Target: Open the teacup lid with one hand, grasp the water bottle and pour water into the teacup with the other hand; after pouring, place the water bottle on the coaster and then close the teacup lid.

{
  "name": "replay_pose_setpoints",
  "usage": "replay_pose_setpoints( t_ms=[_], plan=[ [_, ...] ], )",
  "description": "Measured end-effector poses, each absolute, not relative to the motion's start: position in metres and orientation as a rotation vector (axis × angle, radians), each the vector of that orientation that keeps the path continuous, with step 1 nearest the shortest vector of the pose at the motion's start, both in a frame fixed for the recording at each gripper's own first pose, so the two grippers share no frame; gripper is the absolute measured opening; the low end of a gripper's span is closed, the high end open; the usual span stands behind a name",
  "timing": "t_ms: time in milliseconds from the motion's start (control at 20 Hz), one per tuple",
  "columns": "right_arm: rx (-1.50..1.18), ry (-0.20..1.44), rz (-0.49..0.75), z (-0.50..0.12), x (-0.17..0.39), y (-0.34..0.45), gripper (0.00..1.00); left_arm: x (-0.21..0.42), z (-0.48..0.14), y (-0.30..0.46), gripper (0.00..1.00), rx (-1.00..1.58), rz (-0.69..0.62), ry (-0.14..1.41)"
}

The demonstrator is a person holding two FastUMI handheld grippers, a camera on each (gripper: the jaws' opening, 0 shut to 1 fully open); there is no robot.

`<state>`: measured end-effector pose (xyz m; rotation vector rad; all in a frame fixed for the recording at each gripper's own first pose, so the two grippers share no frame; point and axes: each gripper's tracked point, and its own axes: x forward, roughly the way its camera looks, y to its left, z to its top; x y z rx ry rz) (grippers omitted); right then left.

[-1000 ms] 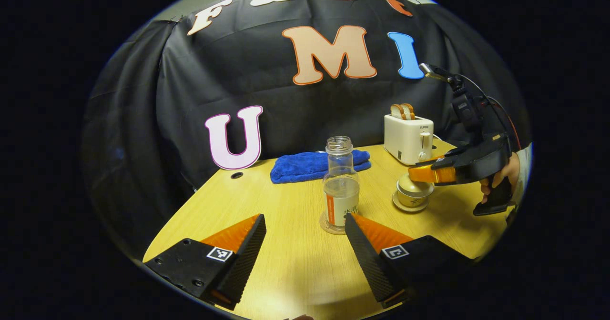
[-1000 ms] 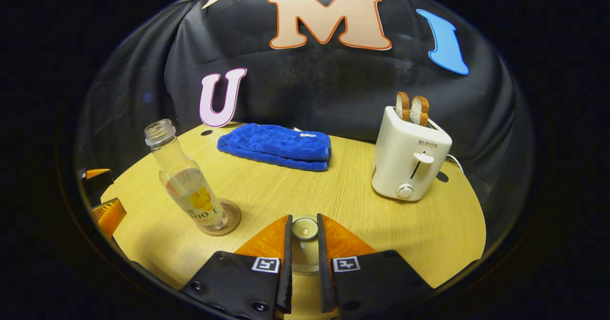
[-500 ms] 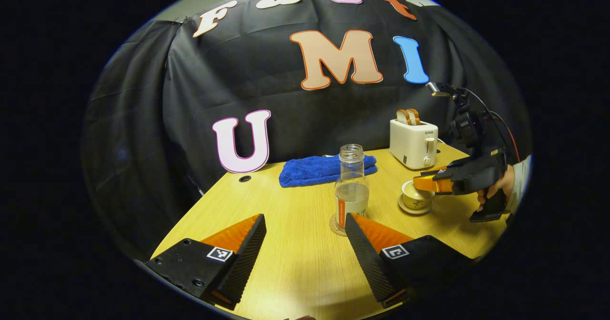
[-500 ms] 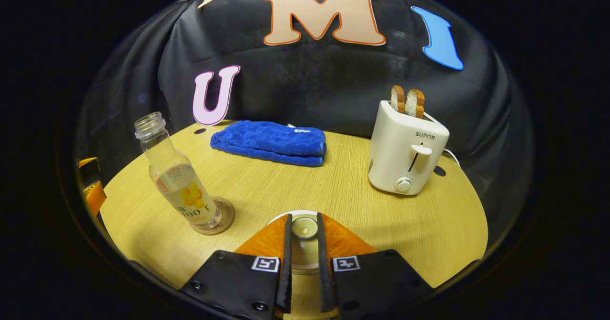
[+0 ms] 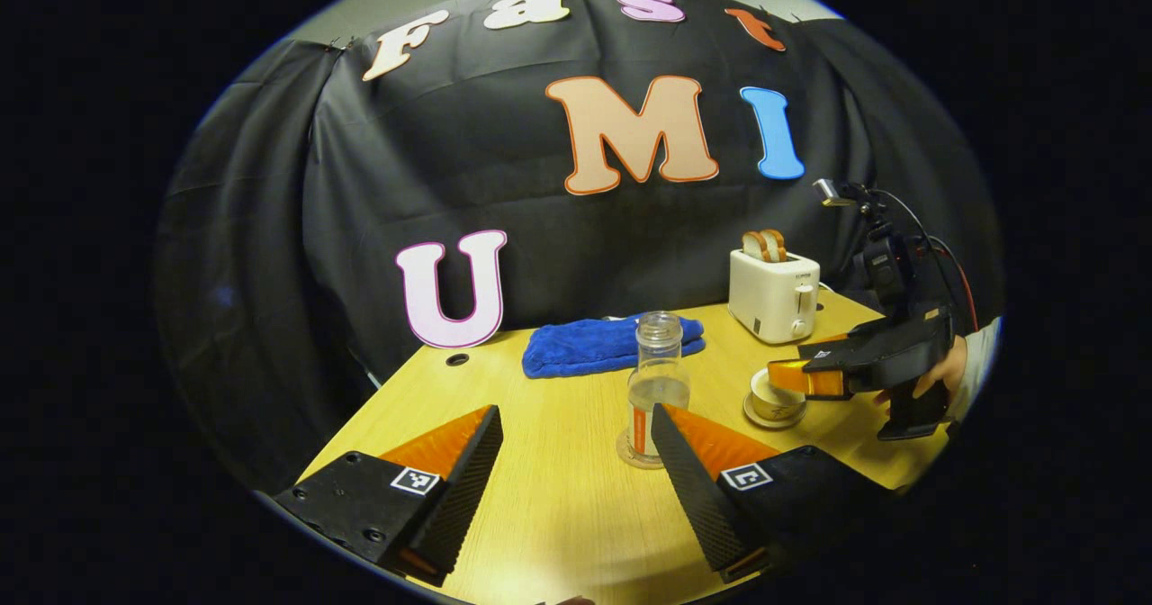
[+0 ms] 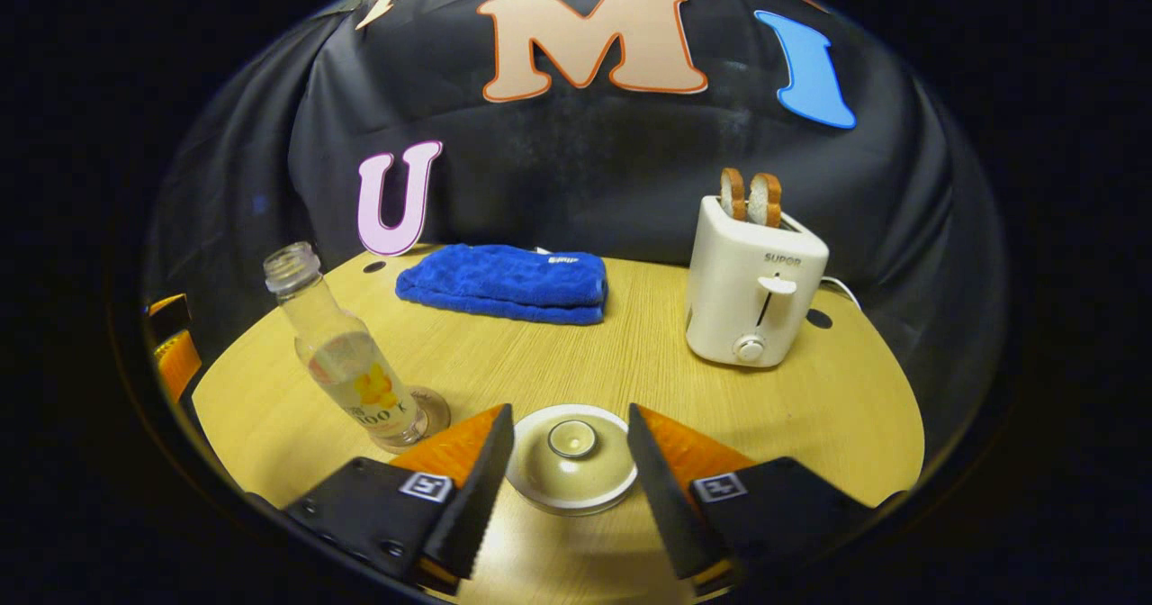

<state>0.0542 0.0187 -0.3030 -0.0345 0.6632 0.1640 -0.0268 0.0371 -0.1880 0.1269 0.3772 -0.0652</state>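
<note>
- right gripper [image 6: 569,447]: jaws spread wide, one finger on each side of the teacup lid [image 6: 571,457], touching nothing; the lid sits on the teacup [image 5: 776,398], knob up, dead ahead between the fingers.
- left gripper [image 5: 576,456]: jaws wide apart, empty; the water bottle [image 5: 657,384] stands upright on its coaster [image 6: 423,420], just ahead by its right finger.
- judgement: lid seated, task near complete.

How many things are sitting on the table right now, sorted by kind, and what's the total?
Water bottle: 1
Coaster: 1
Teacup with lid: 1
Blue towel: 1
Toaster: 1
Toast slices: 2
Total: 7
</note>
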Motion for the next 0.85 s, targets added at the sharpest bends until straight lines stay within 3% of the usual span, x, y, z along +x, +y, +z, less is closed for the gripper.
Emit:
replay_pose_setpoints(
  t_ms=[50,250,300,500,850],
  plan=[
    [-0.032,0.645,0.155,-0.293,0.053,0.016,0.88,-0.023,-0.185,0.036,0.97,0.127,-0.068,0.372],
    [-0.008,0.564,0.124,-0.25,0.045,0.006,0.96,-0.006,-0.169,0.023,1.0,0.109,-0.096,0.341],
    [-0.001,0.534,0.116,-0.235,0.043,0.004,1.0,-0.001,-0.165,0.018,0.97,0.101,-0.106,0.332],
    [-0.002,0.421,0.11,-0.182,0.032,-0.001,0.94,0.014,-0.146,0.001,0.96,0.066,-0.133,0.289],
    [-0.025,0.301,0.077,-0.127,0.005,-0.019,0.98,0.019,-0.123,-0.016,0.96,0.03,-0.146,0.238]
  ],
)
